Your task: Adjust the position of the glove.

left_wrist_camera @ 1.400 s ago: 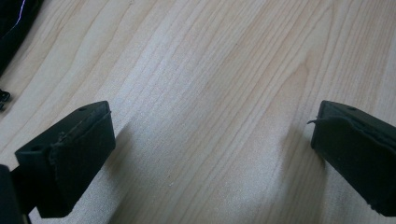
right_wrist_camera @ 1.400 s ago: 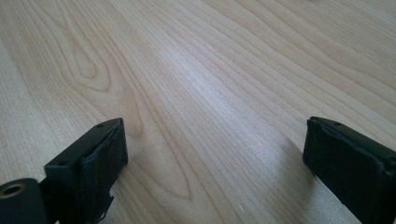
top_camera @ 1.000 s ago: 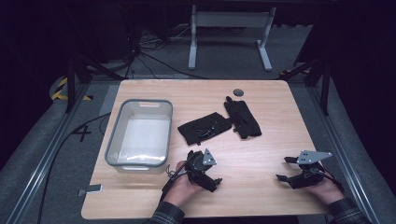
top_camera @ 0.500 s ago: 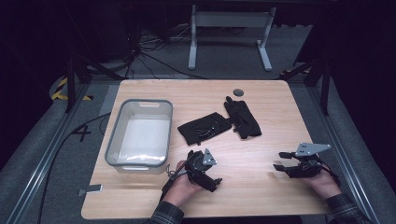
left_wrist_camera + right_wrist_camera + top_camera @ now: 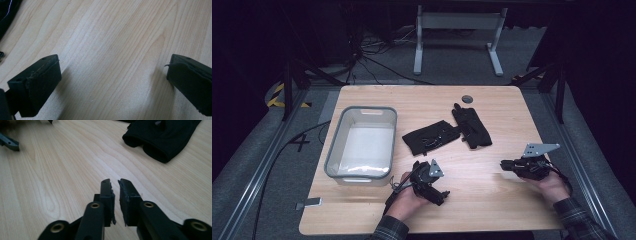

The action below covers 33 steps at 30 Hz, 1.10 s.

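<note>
Two black gloves lie on the wooden table, one flat (image 5: 431, 136) and one (image 5: 473, 127) to its right; the nearer cuff (image 5: 162, 137) is in the right gripper view. My left gripper (image 5: 432, 187) rests near the table's front edge, its jaws wide open over bare wood (image 5: 113, 82). My right gripper (image 5: 506, 164) is held just above the table at the right and points left. Its jaws have just been closing and now stand shut (image 5: 115, 186) with nothing between them. Both grippers are well short of the gloves.
A clear grey-rimmed bin (image 5: 371, 109) stands on the left of the table. Near the far edge sits a small dark round disc (image 5: 467, 99). Bare wood lies between the two grippers. Beyond the table a white stand (image 5: 457, 20) rests on the floor.
The right gripper has lifted and shifted away from the table's front edge, and its jaws have gone from open to shut. The left gripper has kept still.
</note>
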Each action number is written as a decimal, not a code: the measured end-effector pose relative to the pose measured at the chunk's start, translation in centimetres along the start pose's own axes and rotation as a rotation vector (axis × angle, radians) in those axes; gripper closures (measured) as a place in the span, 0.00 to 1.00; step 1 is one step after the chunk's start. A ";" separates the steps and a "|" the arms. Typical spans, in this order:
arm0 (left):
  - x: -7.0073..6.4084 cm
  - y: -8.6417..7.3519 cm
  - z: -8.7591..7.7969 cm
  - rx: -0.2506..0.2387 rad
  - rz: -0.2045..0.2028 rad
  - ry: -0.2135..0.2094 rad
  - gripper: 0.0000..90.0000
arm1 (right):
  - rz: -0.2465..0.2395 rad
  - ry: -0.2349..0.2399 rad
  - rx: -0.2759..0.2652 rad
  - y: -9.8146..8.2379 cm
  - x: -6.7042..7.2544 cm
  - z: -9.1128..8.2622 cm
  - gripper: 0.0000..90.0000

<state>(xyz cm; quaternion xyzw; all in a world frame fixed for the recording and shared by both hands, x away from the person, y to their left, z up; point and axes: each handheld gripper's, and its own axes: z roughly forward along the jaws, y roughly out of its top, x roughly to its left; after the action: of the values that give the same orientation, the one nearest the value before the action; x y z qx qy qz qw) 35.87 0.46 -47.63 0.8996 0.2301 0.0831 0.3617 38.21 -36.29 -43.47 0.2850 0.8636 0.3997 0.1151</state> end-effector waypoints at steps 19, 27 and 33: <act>0.0 0.0 0.0 0.000 0.000 0.000 0.00 | -0.013 0.032 -0.020 3.3 -2.1 2.0 0.99; 0.0 0.0 0.0 0.001 -0.001 0.002 0.00 | -0.040 0.009 -0.022 5.1 -2.9 3.7 1.00; 0.0 0.0 0.0 0.000 -0.001 0.001 0.00 | -0.045 0.006 -0.018 6.0 -3.7 5.3 1.00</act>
<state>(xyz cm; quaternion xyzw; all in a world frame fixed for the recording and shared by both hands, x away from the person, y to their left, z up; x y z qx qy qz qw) 35.84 0.47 -47.63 0.8994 0.2307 0.0836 0.3617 45.91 -32.02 -42.50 0.2631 0.8666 0.4056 0.1240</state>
